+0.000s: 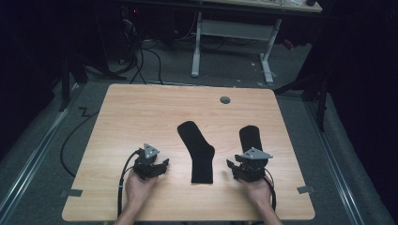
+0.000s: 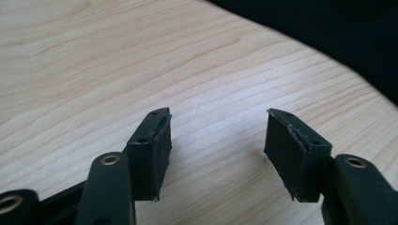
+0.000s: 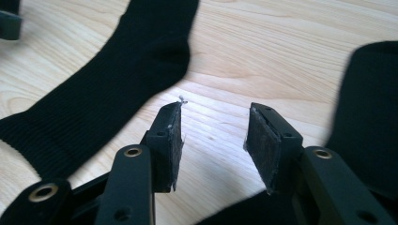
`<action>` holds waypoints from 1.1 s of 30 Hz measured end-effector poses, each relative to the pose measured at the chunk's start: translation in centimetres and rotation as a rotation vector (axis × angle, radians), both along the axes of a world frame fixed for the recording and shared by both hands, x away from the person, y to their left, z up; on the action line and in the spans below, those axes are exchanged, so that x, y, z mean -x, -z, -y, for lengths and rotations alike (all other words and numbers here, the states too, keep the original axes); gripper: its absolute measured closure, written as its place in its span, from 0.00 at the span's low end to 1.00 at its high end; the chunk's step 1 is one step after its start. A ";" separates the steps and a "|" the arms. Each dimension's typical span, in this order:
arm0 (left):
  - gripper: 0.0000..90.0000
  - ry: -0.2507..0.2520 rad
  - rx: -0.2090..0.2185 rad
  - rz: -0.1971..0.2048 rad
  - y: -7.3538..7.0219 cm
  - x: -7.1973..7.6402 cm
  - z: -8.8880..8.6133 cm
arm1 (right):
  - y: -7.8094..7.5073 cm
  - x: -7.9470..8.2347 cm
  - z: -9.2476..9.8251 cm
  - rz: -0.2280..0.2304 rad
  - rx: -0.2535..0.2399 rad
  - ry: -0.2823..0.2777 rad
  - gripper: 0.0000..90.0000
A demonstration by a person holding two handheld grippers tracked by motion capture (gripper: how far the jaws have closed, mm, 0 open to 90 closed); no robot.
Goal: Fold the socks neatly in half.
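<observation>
Two black socks lie on a wooden table (image 1: pixel 141 112). The longer sock (image 1: pixel 197 152) stretches down the middle, its cuff toward the front edge. A second sock (image 1: pixel 250 136) lies to the right, its near end hidden under my right gripper (image 1: pixel 230 165), which is open beside the middle sock. In the right gripper view bare wood shows between the jaws (image 3: pixel 216 108), with the long sock (image 3: pixel 117 89) on the left and the other sock (image 3: pixel 371 108) on the right. My left gripper (image 1: pixel 164 164) stands open left of the middle sock, with only wood between its jaws (image 2: pixel 218 115); sock fabric (image 2: pixel 347 33) lies beyond.
A round cable hole (image 1: pixel 225 100) sits near the table's far edge. Grey tape tabs (image 1: pixel 71 192) (image 1: pixel 305 190) mark the front corners. Behind the table stand a white desk frame (image 1: pixel 197 42) and floor cables (image 1: pixel 141 61). The left half of the tabletop is bare wood.
</observation>
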State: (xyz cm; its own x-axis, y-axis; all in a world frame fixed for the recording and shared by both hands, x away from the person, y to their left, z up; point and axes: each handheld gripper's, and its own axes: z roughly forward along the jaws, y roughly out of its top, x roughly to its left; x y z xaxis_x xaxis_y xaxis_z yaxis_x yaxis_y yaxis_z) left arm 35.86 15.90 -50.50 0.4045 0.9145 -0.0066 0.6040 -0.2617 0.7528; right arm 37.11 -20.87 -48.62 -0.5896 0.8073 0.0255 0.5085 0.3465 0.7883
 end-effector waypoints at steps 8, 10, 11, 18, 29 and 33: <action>0.45 -0.030 -0.015 0.013 0.3 0.3 -1.0 | -0.6 -0.8 1.7 -0.006 0.002 0.052 0.62; 0.44 -0.036 -0.009 0.024 0.4 0.4 -1.2 | -1.0 -1.2 2.3 0.001 0.008 0.063 0.62; 0.43 -0.038 -0.009 0.026 0.4 0.4 -1.2 | -1.1 -1.4 2.6 0.007 0.002 0.077 0.62; 0.39 -0.041 -0.008 0.022 0.5 0.6 -1.3 | -1.5 -2.6 5.1 -0.013 0.016 0.158 0.62; 0.37 -0.041 -0.009 0.020 0.5 0.7 -1.3 | 0.0 -3.9 6.2 -0.055 0.045 0.245 0.62; 0.36 -0.040 -0.008 0.020 0.5 0.7 -1.3 | 0.5 -4.2 6.3 -0.058 0.050 0.272 0.62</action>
State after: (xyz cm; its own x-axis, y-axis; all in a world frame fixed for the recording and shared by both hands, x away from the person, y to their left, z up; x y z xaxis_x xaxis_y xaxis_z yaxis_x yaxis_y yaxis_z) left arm 35.17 17.15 -50.98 0.3675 0.9300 0.0083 0.5992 -0.2436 0.7626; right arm 41.28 -27.13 -49.12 -0.3494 0.9369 0.0095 0.6320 0.2282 0.7406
